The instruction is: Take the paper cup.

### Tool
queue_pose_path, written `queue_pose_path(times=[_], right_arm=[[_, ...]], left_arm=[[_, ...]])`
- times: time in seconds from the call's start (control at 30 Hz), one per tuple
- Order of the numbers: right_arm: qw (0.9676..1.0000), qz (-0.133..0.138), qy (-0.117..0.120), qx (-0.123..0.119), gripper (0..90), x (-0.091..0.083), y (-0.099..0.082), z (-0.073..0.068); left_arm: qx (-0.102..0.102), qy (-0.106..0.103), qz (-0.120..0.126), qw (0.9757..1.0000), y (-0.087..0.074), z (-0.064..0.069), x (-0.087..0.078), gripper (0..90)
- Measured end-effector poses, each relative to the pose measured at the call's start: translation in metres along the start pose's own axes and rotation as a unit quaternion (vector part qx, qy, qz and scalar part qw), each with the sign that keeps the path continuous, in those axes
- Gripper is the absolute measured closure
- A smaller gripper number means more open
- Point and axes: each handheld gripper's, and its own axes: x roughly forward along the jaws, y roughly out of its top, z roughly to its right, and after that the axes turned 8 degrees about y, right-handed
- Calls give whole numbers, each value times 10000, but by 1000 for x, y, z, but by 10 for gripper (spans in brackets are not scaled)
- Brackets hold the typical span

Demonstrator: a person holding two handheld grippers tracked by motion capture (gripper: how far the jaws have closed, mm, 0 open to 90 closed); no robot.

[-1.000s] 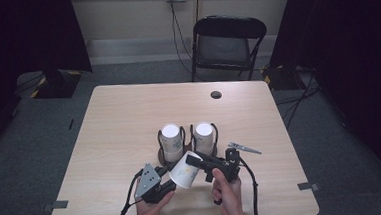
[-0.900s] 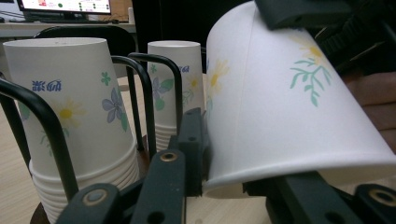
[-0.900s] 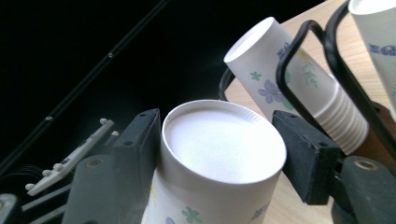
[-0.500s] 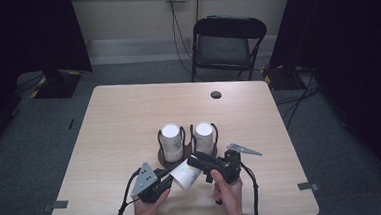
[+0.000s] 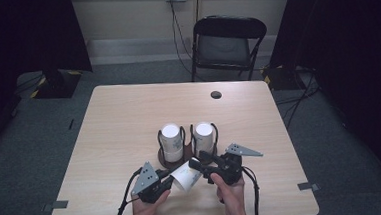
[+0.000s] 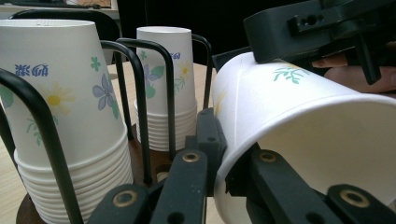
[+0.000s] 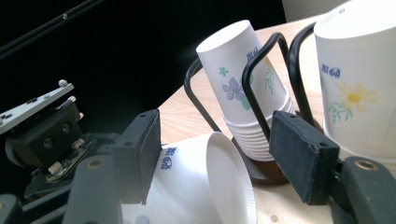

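Observation:
A white paper cup (image 5: 185, 175) with a flower print lies on its side above the table's near edge, between my two grippers. My left gripper (image 5: 170, 178) is shut on the cup's rim; in the left gripper view its jaws (image 6: 222, 154) pinch the rim wall of the cup (image 6: 299, 107). My right gripper (image 5: 197, 166) reaches over the cup's base end. Its jaws (image 7: 224, 156) have just been opening and straddle the cup (image 7: 196, 186), with a gap at the right pad (image 7: 301, 158).
A black wire holder (image 5: 169, 161) just beyond the grippers carries two stacks of upside-down cups (image 5: 171, 141) (image 5: 204, 136). A small dark round spot (image 5: 216, 94) marks the far table top. A folding chair (image 5: 227, 42) stands behind the table.
The left gripper and the cup have dipped very slightly toward the near edge. Both hands otherwise stay where they were.

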Motion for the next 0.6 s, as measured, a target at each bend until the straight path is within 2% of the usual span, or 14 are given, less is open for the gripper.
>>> queue_pose_path(times=[0.07, 0.23, 0.33, 0.4, 0.57, 0.6], right_arm=[[10000, 18, -46, -81, 342, -1, 0, 0], [9999, -36, -112, -104, 348, -3, 0, 1], [9999, -4, -123, -86, 347, -7, -1, 3], [9999, -2, -119, -101, 347, -8, -1, 3], [9996, 11, -170, -242, 342, -12, 0, 4], [9991, -16, -207, -371, 342, -12, 0, 3]], left_arm=[[-31, -54, -40, 10000, 0, -2, 1, 877], [-31, -130, -135, 9998, 1, -2, 2, 876], [-185, -244, -231, 9993, 2, -4, 2, 870], [-178, -255, -264, 9992, 3, -4, 2, 870], [-168, -250, -406, 9987, 7, -6, 1, 872], [-227, -273, -419, 9985, 7, -8, 1, 871]])
